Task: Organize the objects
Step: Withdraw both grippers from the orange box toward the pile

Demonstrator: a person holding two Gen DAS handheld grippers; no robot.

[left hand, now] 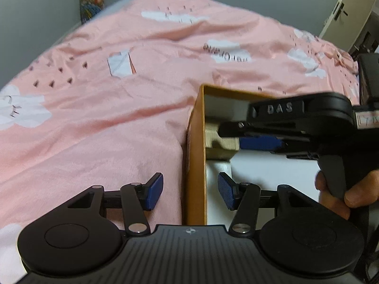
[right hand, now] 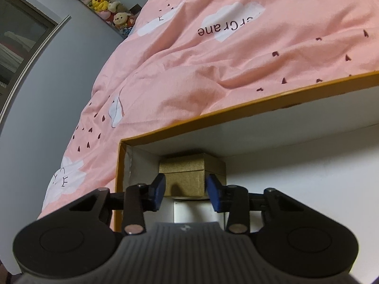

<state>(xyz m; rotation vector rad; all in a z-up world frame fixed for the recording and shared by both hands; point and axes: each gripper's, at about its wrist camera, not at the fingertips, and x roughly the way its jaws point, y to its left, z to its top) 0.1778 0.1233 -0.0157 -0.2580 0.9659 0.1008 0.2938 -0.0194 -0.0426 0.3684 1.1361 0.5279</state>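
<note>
An open orange box with a white inside [left hand: 196, 142] [right hand: 213, 120] lies on the pink bed. A small gold box [right hand: 187, 175] [left hand: 221, 142] sits in its corner. My right gripper [right hand: 186, 193] is inside the orange box, its blue pads on either side of the gold box's front, slightly apart from it, jaws open. It also shows in the left wrist view [left hand: 239, 133], coming in from the right. My left gripper [left hand: 190, 190] is open and straddles the orange box's left wall, one finger outside, one inside.
A pink quilt [left hand: 118, 94] [right hand: 213, 59] with white clouds covers the bed around the box. Plush toys [right hand: 101, 0] sit on a shelf by the grey wall. A door [left hand: 348, 7] is at the far right.
</note>
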